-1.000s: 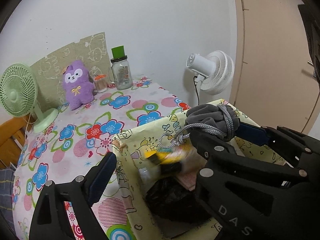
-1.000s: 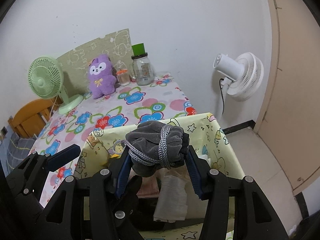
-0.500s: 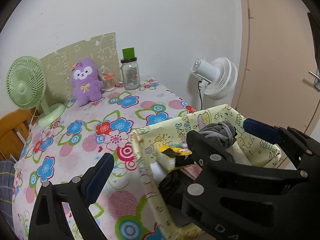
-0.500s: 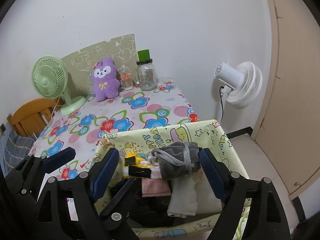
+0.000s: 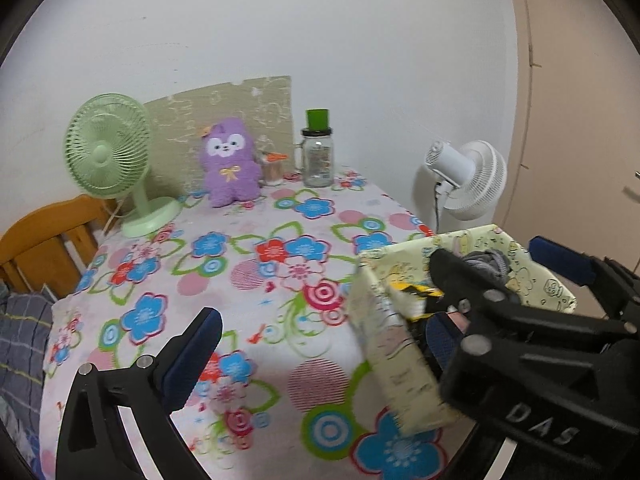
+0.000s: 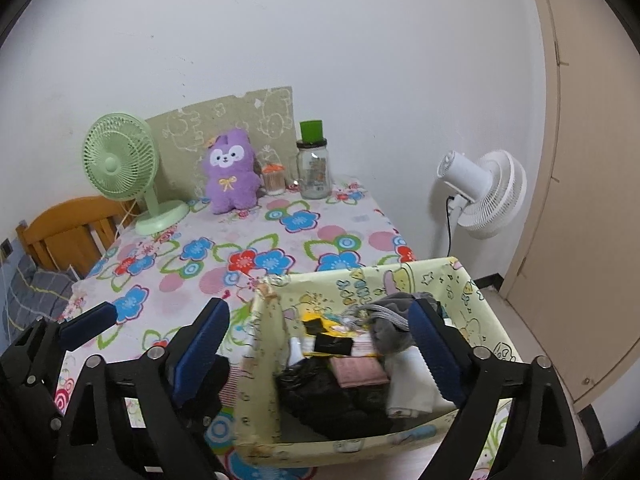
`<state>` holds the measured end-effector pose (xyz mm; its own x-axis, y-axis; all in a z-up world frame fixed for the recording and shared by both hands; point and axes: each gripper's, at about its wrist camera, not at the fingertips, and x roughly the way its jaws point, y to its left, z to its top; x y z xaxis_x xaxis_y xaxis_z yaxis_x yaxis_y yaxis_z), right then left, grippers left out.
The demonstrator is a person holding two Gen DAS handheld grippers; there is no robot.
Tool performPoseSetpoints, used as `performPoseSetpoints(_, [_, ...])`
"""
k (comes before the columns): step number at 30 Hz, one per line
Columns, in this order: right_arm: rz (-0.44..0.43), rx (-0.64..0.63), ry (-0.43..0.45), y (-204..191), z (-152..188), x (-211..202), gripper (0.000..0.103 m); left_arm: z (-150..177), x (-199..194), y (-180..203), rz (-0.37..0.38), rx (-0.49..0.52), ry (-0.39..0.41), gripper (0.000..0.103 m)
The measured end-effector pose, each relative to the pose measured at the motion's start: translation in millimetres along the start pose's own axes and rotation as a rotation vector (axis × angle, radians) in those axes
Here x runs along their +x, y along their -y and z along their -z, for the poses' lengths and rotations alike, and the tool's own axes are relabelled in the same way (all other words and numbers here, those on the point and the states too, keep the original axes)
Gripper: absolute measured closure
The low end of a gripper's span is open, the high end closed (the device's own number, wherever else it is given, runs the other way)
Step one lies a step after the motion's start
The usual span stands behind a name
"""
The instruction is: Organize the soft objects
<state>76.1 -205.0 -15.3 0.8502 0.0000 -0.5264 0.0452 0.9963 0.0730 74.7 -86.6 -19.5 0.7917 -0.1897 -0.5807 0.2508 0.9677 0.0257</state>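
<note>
Table covered with a pink cloth printed in blue, red and green flowers (image 6: 280, 240); pale yellow cartoon-print fabric box (image 6: 472, 292) sits at its near right corner. Inside the box, at the far right, lies a grey velvety drawstring pouch with a braided grey cord (image 6: 390, 326), resting on other soft items: a folded pink cloth (image 6: 358, 372), a white cloth (image 6: 408, 390), a crumpled black fabric (image 6: 320, 396), and a yellow and black packet (image 6: 326, 334). Right gripper (image 6: 320, 344) hangs over the box with its blue-padded fingers (image 6: 430, 350) spread wide, one on each side of the contents, gripping nothing; the pouch lies just beside the right-hand finger. Left gripper (image 5: 372, 304) is also spread wide and empty, its left finger over the tablecloth, its right finger past the box's far right wall. At the far edge of the table, against the wall: a pale green desk fan (image 6: 124, 168) at left, a purple plush animal toy (image 6: 231, 172), a small orange-lidded jar (image 6: 273, 179), and a clear glass jar with a green cap (image 6: 314, 168). A white floor fan (image 6: 484, 194) stands right of the table, near a beige door.
</note>
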Motion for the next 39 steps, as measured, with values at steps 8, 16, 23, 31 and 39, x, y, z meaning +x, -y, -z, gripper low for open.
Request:
performPoseSetpoints(8, [-0.012,-0.009,0.033,-22,-1,-16,0.008,8,-23,-43,-0.064,-0.065,0.039,0.000])
performPoseSetpoints(16, [0.000,-0.053,0.068,-40,0,-33,0.004,17,-47,-79,-0.134,-0.129,0.084,0.000])
performPoseSetpoints(23, [-0.015,-0.067,0.100,-47,4,-44,0.002,24,-70,-102,-0.177,-0.164,0.112,0.000])
performPoseSetpoints(31, [-0.026,-0.050,0.113,-46,6,-51,0.002,28,-87,-103,-0.185,-0.148,0.154,0.000])
performPoseSetpoints(39, [-0.038,-0.040,0.137,-46,4,-59,0.002,27,-88,-101,-0.167,-0.159,0.158,0.000])
